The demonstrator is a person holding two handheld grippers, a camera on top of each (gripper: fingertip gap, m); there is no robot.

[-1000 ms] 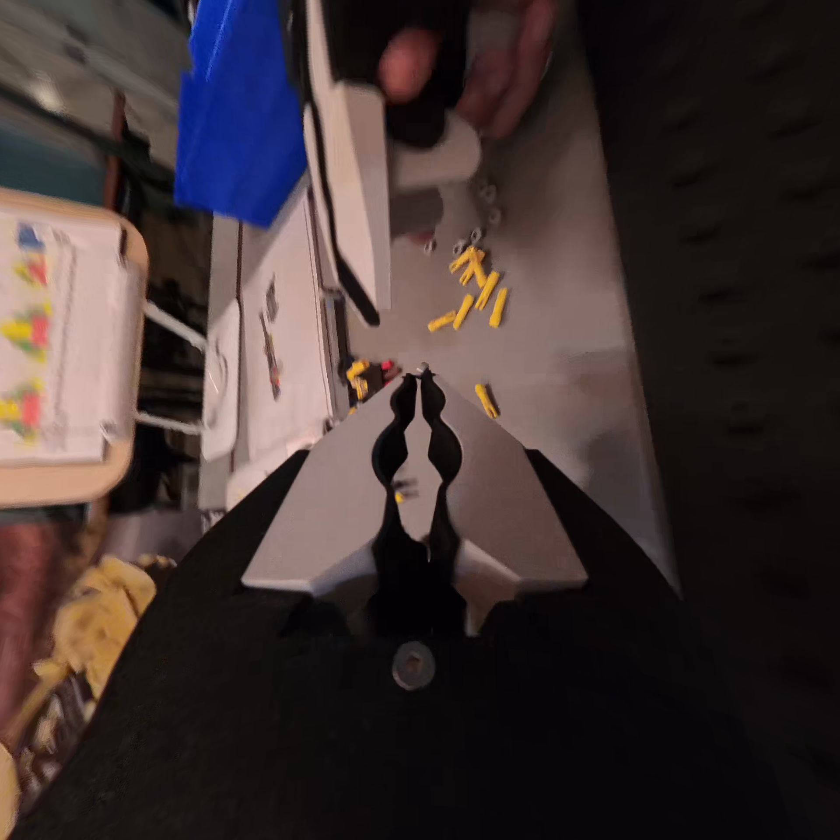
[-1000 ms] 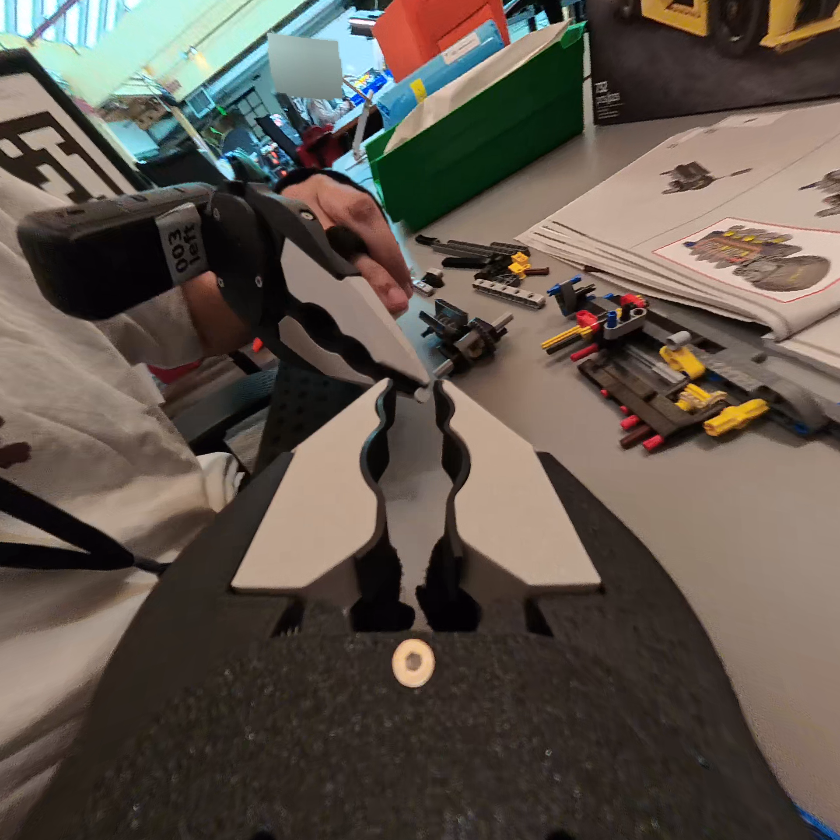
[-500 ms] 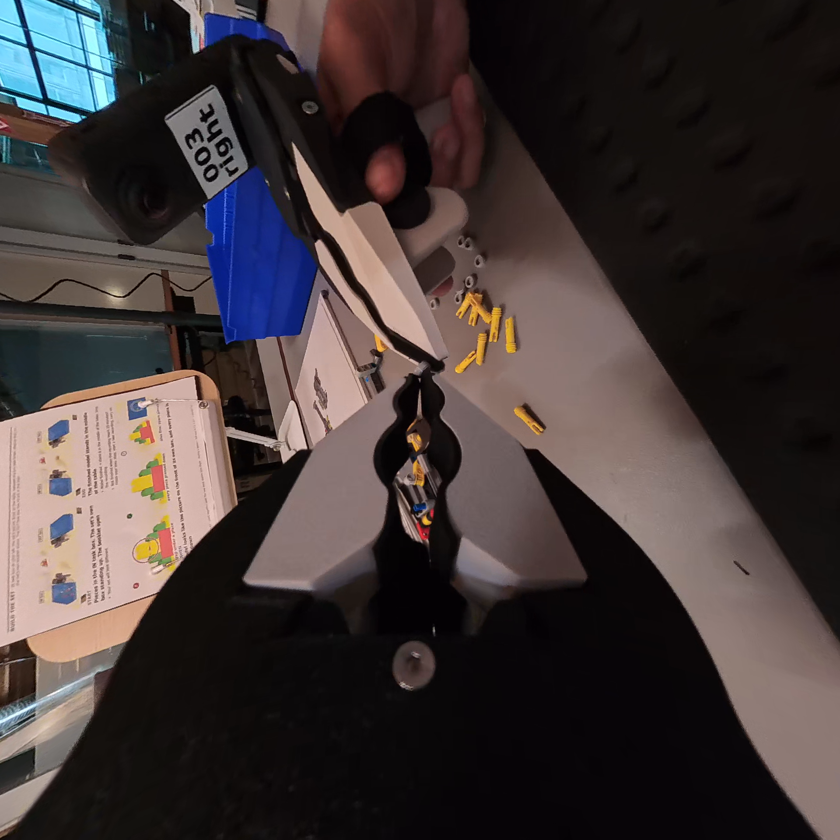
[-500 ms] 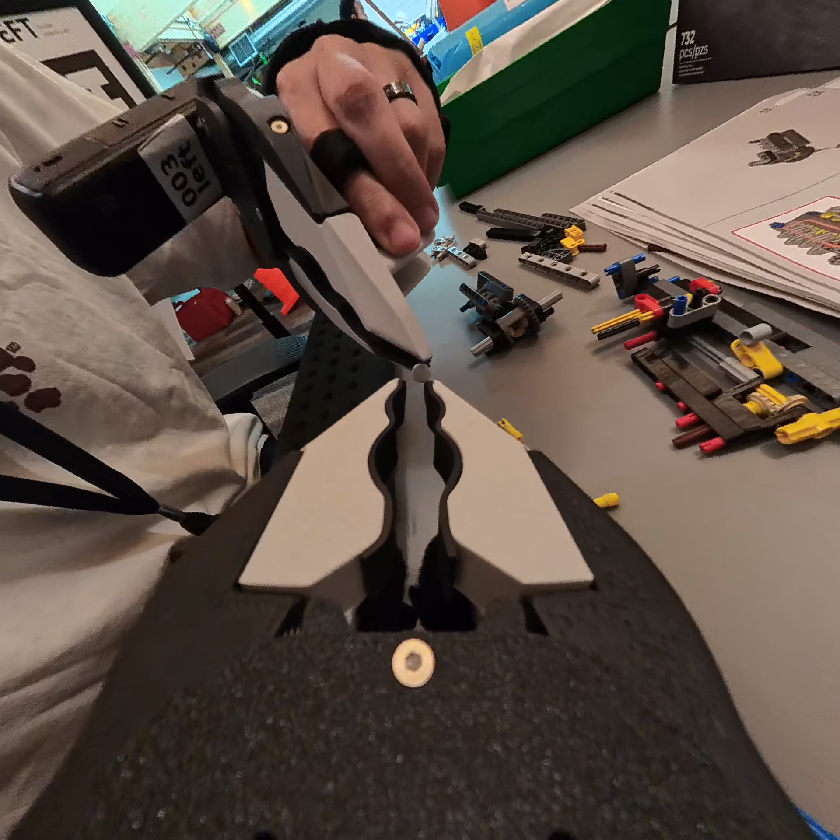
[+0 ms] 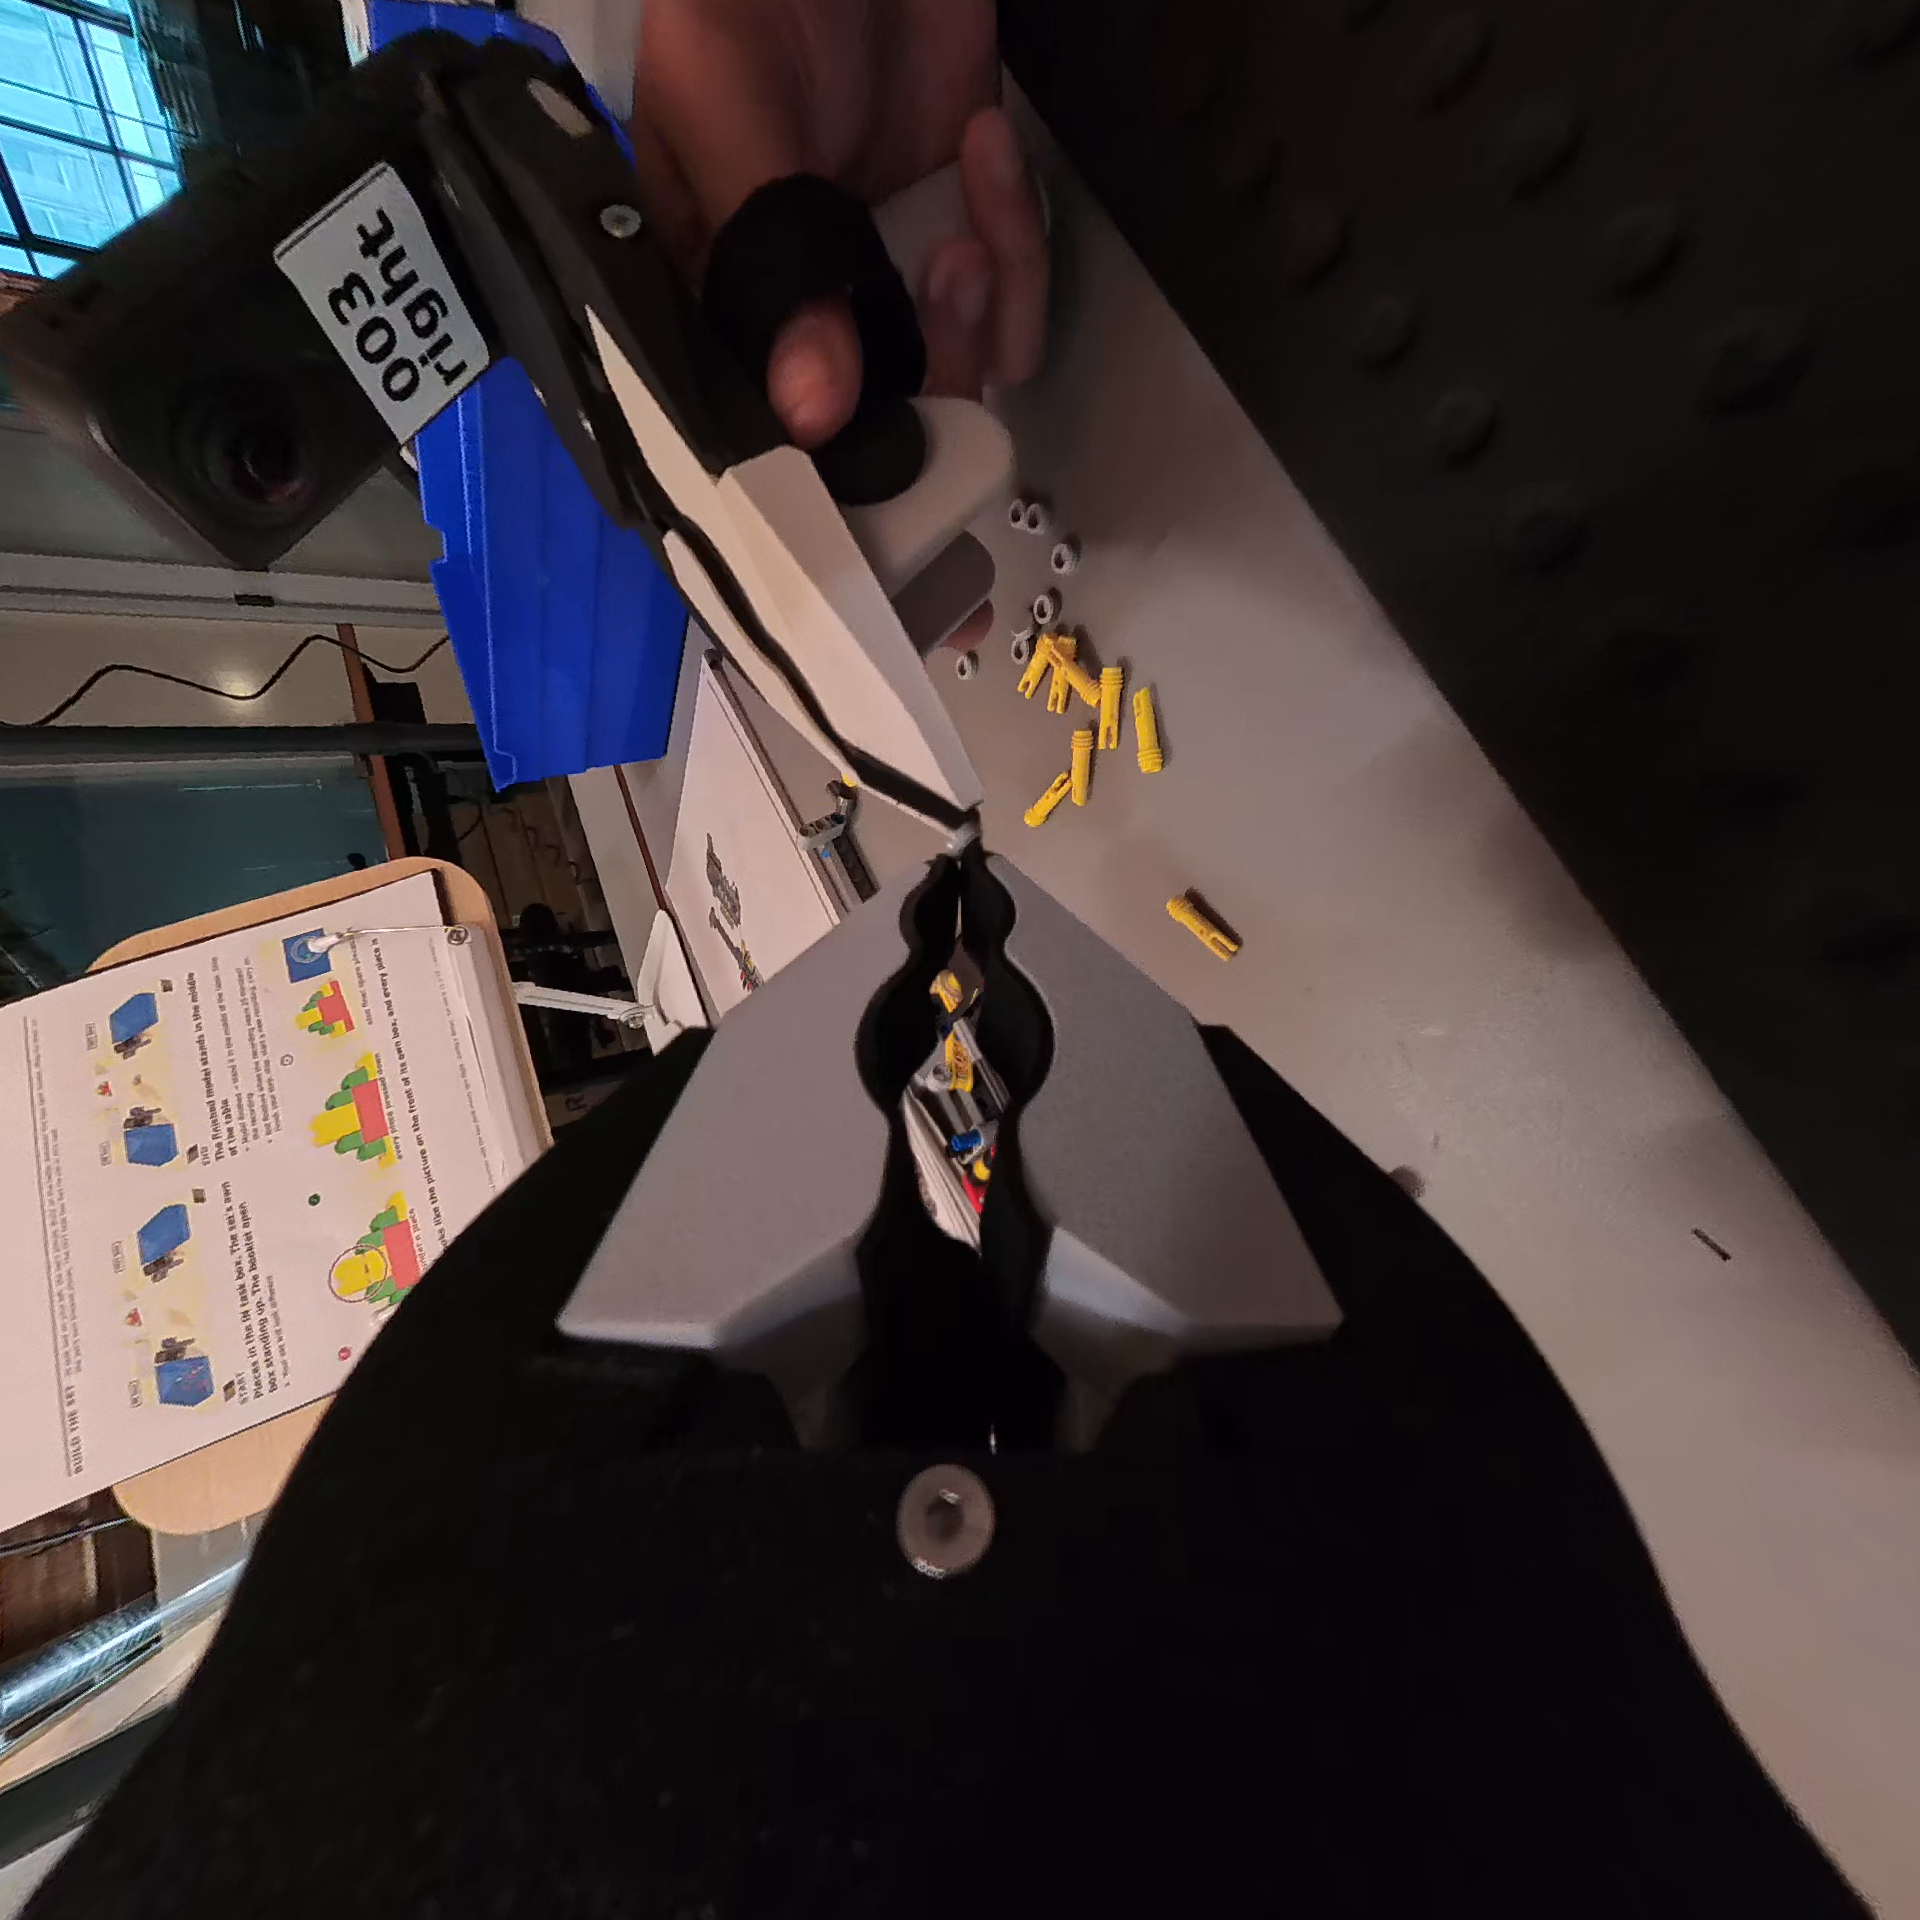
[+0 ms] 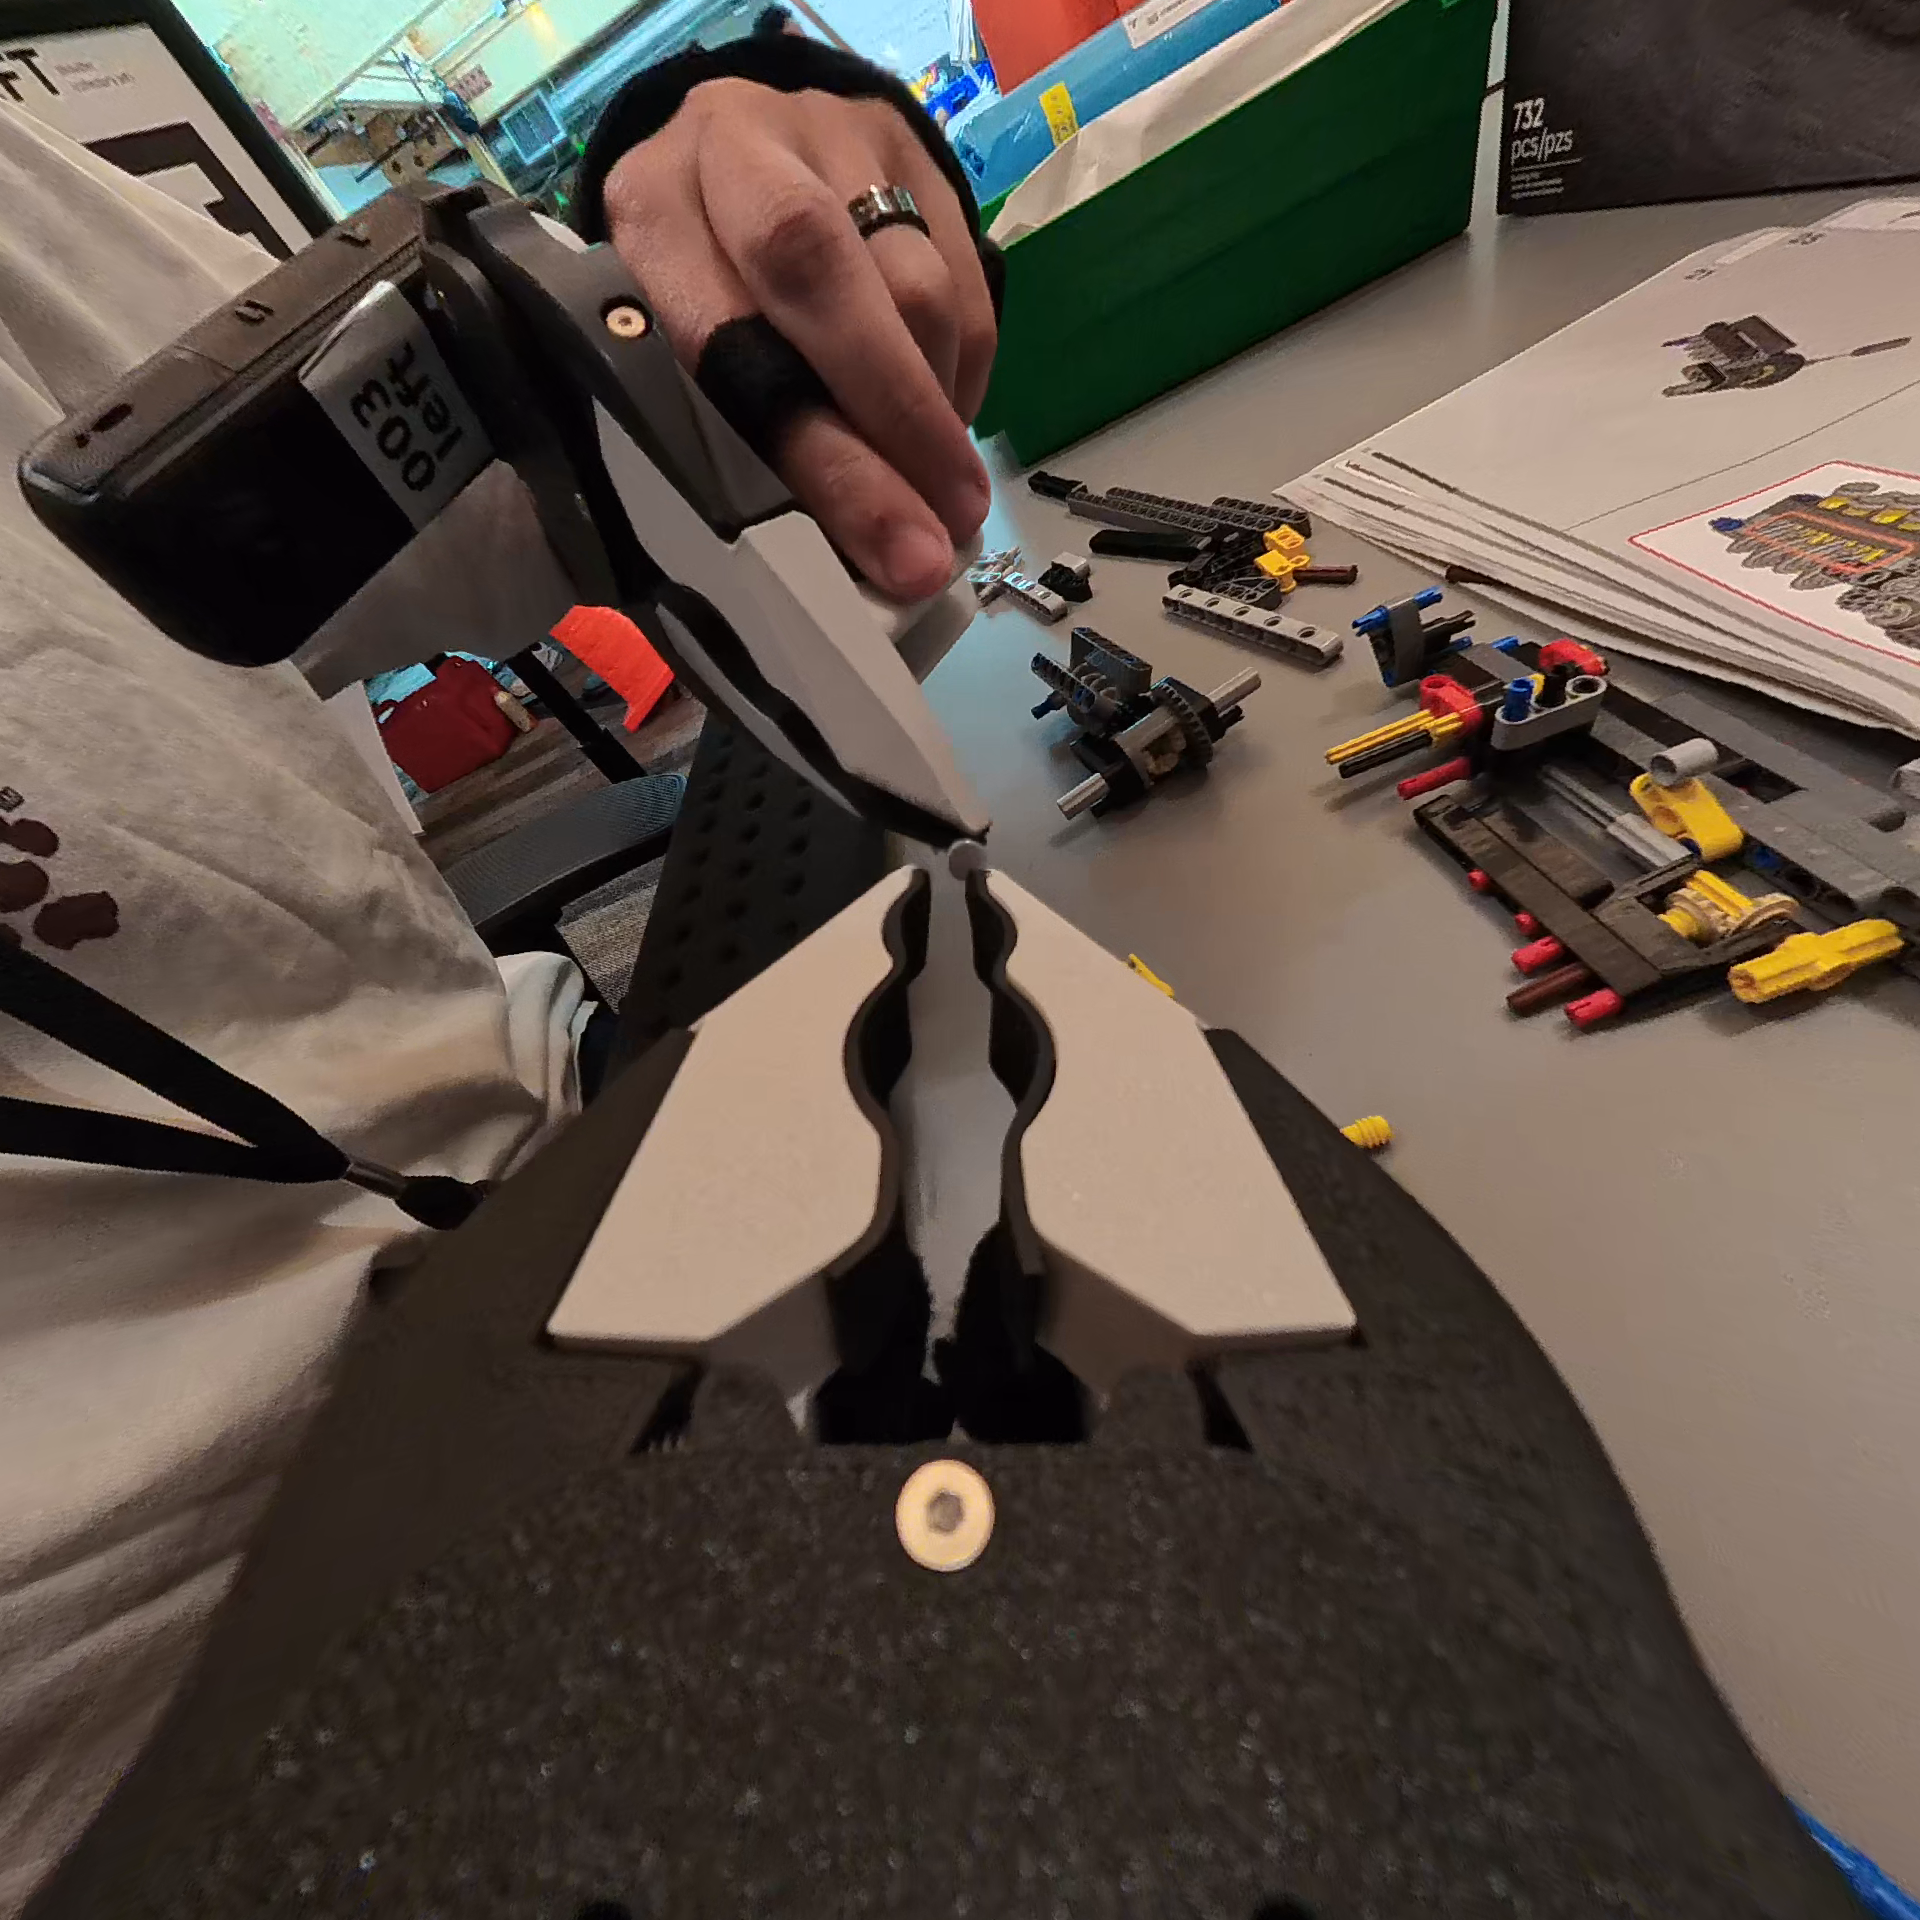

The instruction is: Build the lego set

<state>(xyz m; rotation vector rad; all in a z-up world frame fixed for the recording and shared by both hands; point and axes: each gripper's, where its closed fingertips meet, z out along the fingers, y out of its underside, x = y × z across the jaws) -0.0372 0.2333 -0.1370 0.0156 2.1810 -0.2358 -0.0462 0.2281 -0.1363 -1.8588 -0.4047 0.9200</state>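
- Progress: we judge the build early to midway. One long dark chassis (image 6: 1662,894) with yellow and red parts lies on the counter (image 6: 1455,1299) beside the open booklet (image 6: 1714,499). A small geared sub-assembly (image 6: 1132,727) stands apart from it, nearer the counter's near edge.
- Left to do: loose beams (image 6: 1236,613) lie toward the green bin (image 6: 1226,260); yellow pins (image 5: 1091,717) and grey bushes (image 5: 1044,561) lie scattered near the counter's edge. None of these is fitted yet.
- Step in hand: both tools meet tip to tip above the counter, over its near edge, on a small grey pin (image 6: 965,856). We read this as a hand-over or a re-grip.
- Left hand-held gripper (image 5: 961,868): jaws almost closed; its tips pinch the pin's end.
- Right hand-held gripper (image 6: 948,881): jaws nearly closed, a thin gap along their length; the pin sits at its tips. We cannot tell whether it grips.
- The pin: short, round, light grey, largely hidden by the tips.
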